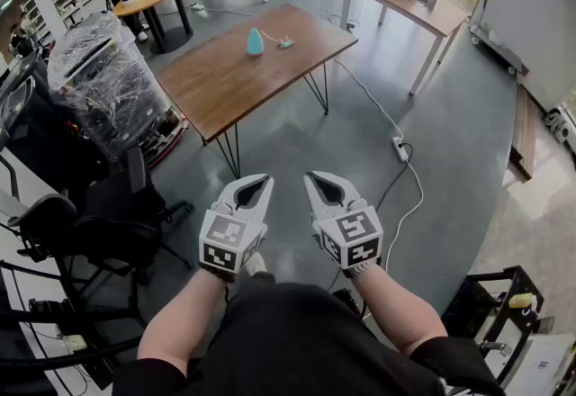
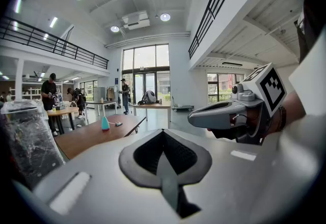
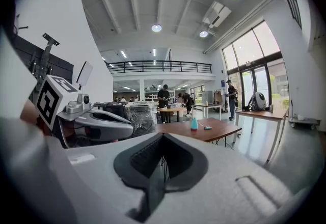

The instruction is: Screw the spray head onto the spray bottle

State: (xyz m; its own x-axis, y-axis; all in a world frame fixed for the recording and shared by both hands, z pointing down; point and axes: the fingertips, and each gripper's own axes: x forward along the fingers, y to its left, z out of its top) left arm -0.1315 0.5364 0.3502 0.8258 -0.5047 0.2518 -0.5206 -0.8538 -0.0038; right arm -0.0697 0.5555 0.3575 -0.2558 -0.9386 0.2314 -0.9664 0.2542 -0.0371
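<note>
**Standing off: both grippers empty, parts out on the counter**

Far left, a wrapped load [image 1: 103,79] stands beside the brown counter [image 1: 225,84]. Toward the counter's far edge the teal bottle [image 1: 255,42] stands upright. The spray head [image 1: 285,44] lies just right of it, near but seemingly not touching, though it is too small to be sure. Neither part is joined; the task looks not yet begun.

Left gripper [image 1: 259,179] is held low before the body, well apart from the counter. Its fingers [image 2: 91,167] are pressed together with nothing between them. Right gripper [image 1: 315,176] sits just beside it, fingers [image 3: 244,167] likewise closed and empty.

Judgement on the step in hand, the approach:
- Close the gap to the counter first; nothing is in reach from here.
- Spread both sets of fingers before arriving, not over the parts.
- Left takes the bottle low on its body to keep it upright. Right takes the head, which lies on that side already.
- Line the head up square over the neck before turning, or the thread may cross.
- Mind the power strip [image 1: 400,148] and its cable on the floor to the right.
</note>
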